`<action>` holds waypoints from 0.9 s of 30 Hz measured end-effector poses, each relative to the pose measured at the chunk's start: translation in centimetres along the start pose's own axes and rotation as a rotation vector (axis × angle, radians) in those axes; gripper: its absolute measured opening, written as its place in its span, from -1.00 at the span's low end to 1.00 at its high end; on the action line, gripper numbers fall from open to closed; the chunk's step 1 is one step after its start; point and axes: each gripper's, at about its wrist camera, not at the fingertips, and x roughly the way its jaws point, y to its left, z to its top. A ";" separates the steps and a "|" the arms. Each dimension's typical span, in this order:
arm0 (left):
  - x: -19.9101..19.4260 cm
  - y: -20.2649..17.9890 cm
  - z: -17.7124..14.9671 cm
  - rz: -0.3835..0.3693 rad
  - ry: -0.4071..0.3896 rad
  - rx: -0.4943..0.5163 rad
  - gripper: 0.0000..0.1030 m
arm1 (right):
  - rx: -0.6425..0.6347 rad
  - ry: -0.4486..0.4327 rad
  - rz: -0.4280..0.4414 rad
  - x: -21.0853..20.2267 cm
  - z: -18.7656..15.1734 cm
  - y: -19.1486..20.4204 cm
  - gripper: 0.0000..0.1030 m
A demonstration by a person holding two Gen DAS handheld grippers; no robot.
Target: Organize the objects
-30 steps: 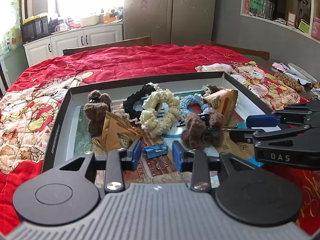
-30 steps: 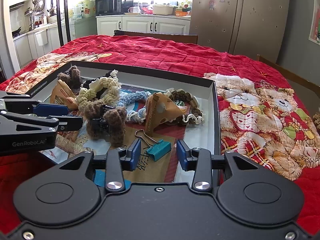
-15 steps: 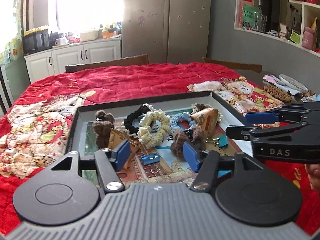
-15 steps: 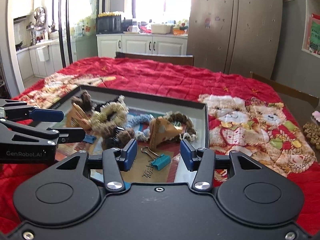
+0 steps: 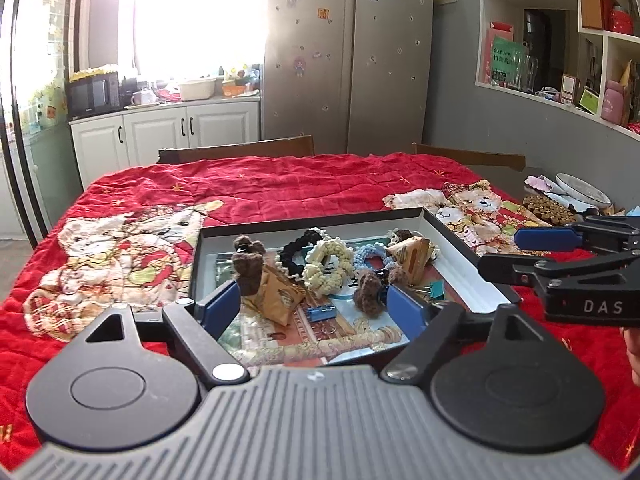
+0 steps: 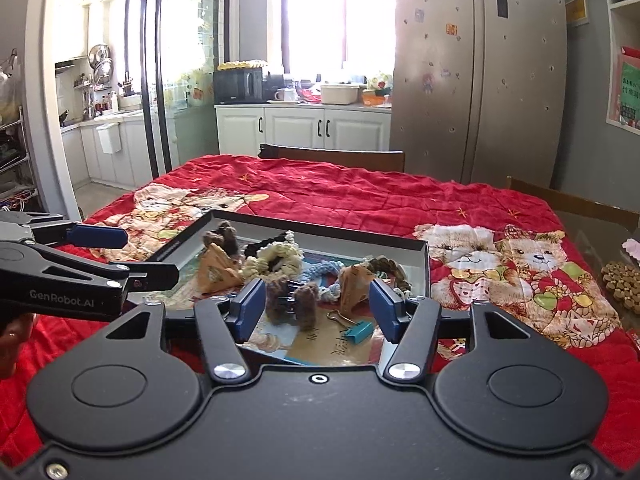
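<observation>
Both grippers spread wide, empty: left gripper (image 5: 314, 306) and right gripper (image 6: 316, 306) hover short of the tray (image 5: 456, 236); teal binder clip (image 6: 359, 331) just ahead of right's fingers, so descend straight, straddle body, not wire handles.

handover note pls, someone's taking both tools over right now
Left tool: open, empty, above the near edge of the tray.
Right tool: open, empty, also at the near edge.
All items lie in the tray: brown clip, teal binder clip, blue binder clip, cream scrunchie, black scrunchie, two paper packets.
Done: nothing visibly sorted out.
Left: pick and organize every item.
</observation>
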 end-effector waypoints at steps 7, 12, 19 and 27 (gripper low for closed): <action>-2.2 0.6 -0.4 0.016 -0.003 -0.032 0.81 | 0.006 -0.004 0.033 -2.4 -0.2 1.0 0.17; -3.4 1.1 -1.1 0.033 0.003 -0.042 0.90 | 0.010 -0.011 0.033 -4.1 -0.7 1.6 0.28; -4.8 1.2 -2.9 0.050 0.022 -0.045 1.00 | 0.037 0.005 0.016 -6.3 -2.4 2.3 0.52; -6.0 0.7 -4.9 0.074 0.055 -0.037 1.00 | 0.066 0.062 -0.038 -7.2 -4.5 3.2 0.69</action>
